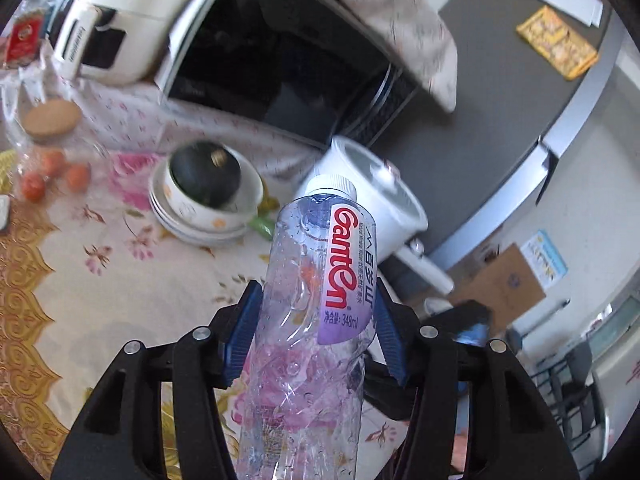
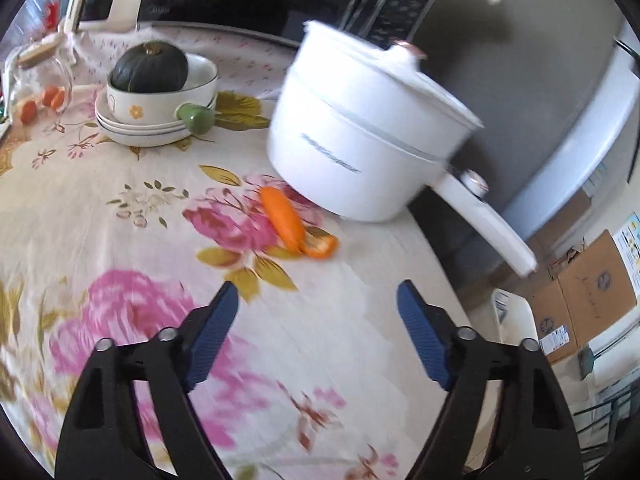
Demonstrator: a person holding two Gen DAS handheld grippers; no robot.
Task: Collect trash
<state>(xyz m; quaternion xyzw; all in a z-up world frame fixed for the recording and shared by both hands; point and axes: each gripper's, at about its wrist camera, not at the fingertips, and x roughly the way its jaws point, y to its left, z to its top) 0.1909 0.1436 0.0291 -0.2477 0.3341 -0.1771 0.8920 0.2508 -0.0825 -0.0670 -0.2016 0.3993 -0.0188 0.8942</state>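
Clamped between left jaws: plastic bottle [image 1: 316,300], cap forward.

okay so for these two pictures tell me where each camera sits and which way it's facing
Left wrist: on the left gripper, looking down along its fingers, which clamp a bottle, toward the table and microwave.
Right wrist: on the right gripper, jaws apart and empty, looking down at an orange scrap by the pot.
Shared: pot, squash in a bowl, floral tablecloth.

Black tongs [image 2: 318,336], blue ribbed pads [image 2: 212,340], silver screws.
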